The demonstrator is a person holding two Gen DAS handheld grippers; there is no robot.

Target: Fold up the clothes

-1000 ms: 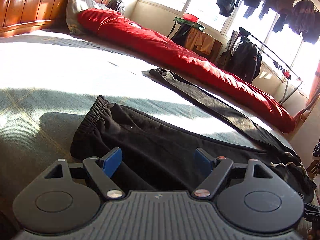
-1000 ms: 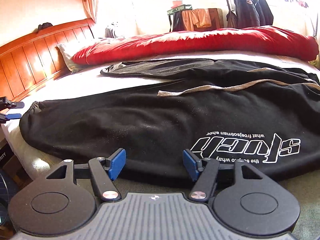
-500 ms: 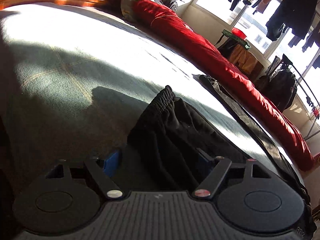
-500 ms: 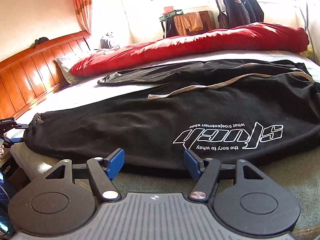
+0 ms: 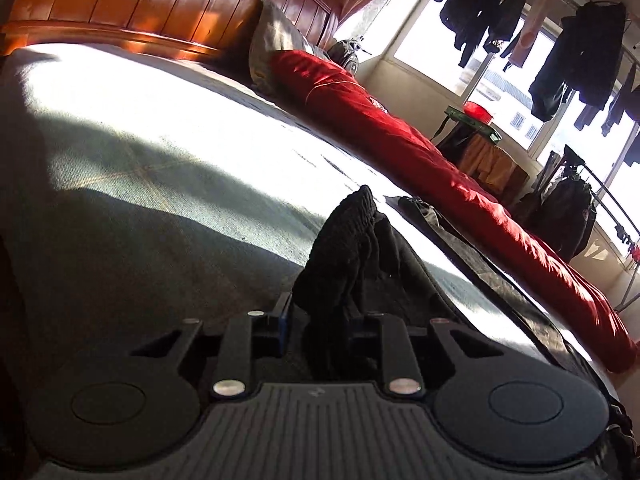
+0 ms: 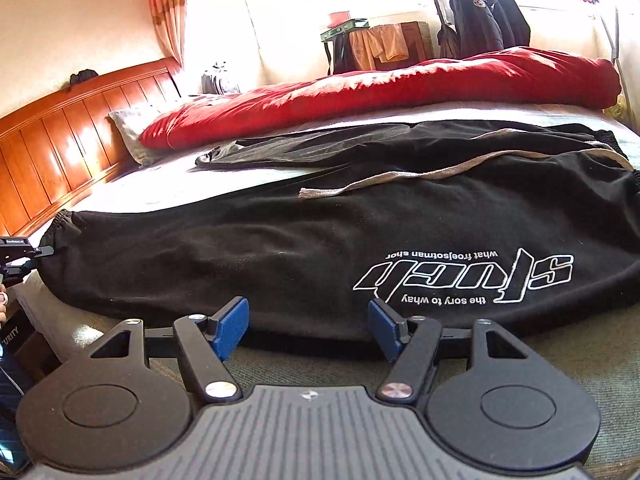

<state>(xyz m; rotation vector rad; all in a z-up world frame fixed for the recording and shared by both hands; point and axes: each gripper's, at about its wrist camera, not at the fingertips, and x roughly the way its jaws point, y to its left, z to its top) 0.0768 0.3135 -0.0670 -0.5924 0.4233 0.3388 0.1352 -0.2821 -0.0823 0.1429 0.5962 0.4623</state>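
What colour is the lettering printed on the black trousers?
White lettering, outlined; it shows best in the right wrist view.

Left tongs point(image 5: 320, 322) around trouser cuff point(image 5: 352, 240)

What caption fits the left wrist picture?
Left hand-held gripper shut on the black trousers' elastic cuff, bunching it up off the bed.

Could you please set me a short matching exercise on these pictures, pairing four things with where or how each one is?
Things:
1. left gripper
2. right gripper
3. red quilt
4. trousers

States:
A. lies along the far side of the bed
B. open, holding nothing
C. spread flat, white lettering on top
D. shut on the elastic cuff

Pairs: 1-D, 2-B, 3-A, 4-C
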